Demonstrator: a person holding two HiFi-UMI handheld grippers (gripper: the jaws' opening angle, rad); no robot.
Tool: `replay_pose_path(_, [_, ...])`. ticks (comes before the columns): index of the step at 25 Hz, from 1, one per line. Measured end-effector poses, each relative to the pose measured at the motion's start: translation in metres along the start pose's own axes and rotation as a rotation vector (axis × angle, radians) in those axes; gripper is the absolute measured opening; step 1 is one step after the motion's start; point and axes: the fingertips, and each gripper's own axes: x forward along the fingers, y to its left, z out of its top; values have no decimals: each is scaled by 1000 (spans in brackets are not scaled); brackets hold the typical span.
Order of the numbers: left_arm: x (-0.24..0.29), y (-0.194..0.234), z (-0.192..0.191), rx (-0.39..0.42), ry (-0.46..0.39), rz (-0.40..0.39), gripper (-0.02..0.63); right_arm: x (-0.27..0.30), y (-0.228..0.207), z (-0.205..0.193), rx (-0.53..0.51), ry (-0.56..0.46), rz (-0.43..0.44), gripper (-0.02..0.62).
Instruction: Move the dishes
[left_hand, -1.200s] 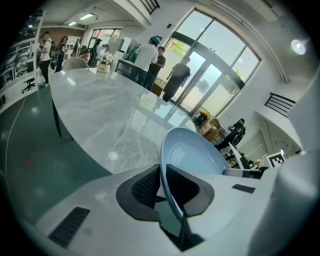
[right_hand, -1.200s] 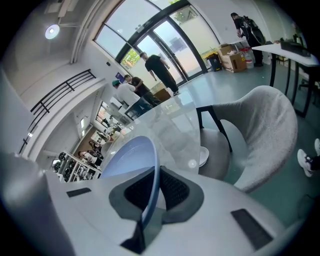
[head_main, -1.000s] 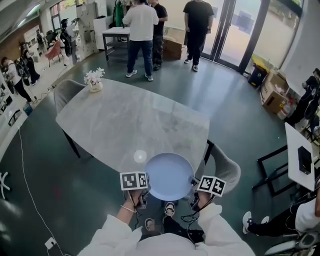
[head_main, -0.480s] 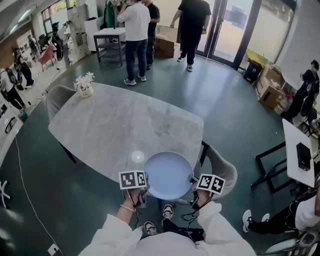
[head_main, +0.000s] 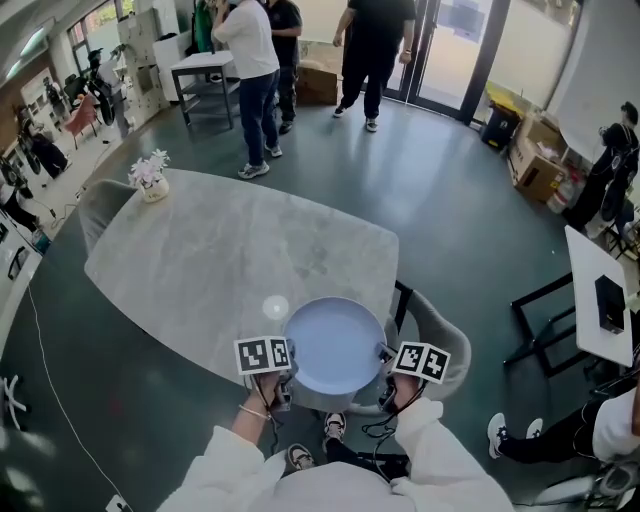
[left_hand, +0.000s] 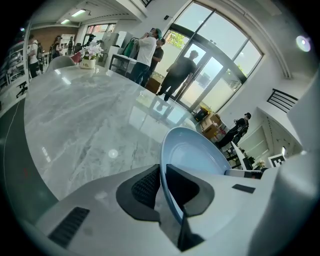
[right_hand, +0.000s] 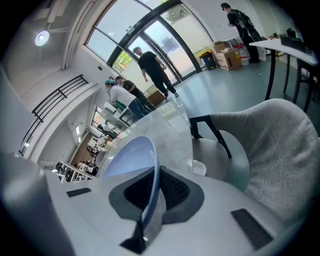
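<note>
A pale blue plate (head_main: 335, 345) hangs level over the near edge of the grey marble table (head_main: 220, 260), held from both sides. My left gripper (head_main: 284, 358) is shut on the plate's left rim (left_hand: 167, 190). My right gripper (head_main: 384, 356) is shut on its right rim (right_hand: 150, 197). In the left gripper view the plate (left_hand: 197, 155) stands edge-on between the black pads (left_hand: 145, 187). In the right gripper view the plate (right_hand: 127, 155) curves up and left from the pads (right_hand: 172, 192).
A small vase of flowers (head_main: 150, 175) stands at the table's far left end. A grey chair (head_main: 440, 345) sits under my right arm, another chair (head_main: 95, 210) at the far left. Several people stand beyond the table (head_main: 250, 70). A second table (head_main: 600, 300) is at the right.
The plate stays gripped on both sides. The view has shifted: table and flowers slid left and down in the picture, and the plate sits slightly farther over the table edge.
</note>
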Motion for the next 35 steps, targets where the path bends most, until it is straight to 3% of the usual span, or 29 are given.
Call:
replay_pose_path(21, [110, -32, 70, 42, 79, 20, 41, 66, -56, 91, 79, 28, -13, 72])
replay_pose_path(35, [154, -24, 107, 35, 77, 62, 41, 114, -65, 125, 85, 48, -4, 72])
